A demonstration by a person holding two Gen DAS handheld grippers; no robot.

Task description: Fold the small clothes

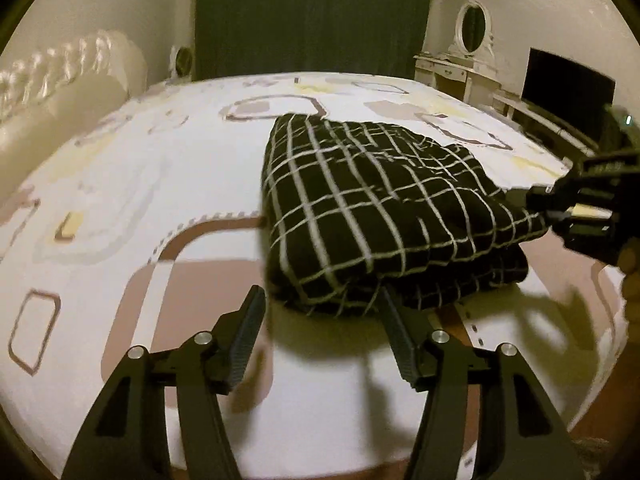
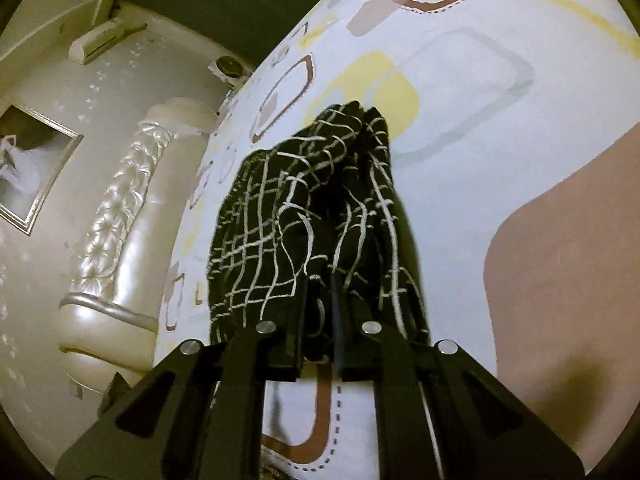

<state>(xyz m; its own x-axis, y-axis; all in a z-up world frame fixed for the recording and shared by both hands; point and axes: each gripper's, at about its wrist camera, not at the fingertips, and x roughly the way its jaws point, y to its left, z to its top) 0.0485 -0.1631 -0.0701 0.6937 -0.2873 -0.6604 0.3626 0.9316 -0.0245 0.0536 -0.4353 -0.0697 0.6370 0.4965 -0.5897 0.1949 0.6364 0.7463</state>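
Where right claw [image 2: 320, 280] pinches checked garment [image 1: 372, 208], fingertips buried in folds.

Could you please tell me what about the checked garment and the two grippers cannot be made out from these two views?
- Left wrist view: the right gripper is cut off by the frame edge; its fingertips are buried in the checked garment.
- Left wrist view: motion blur hides whether the open left gripper touches the cloth.
- Right wrist view: the bunched garment hides its own folds and the bedsheet beneath.
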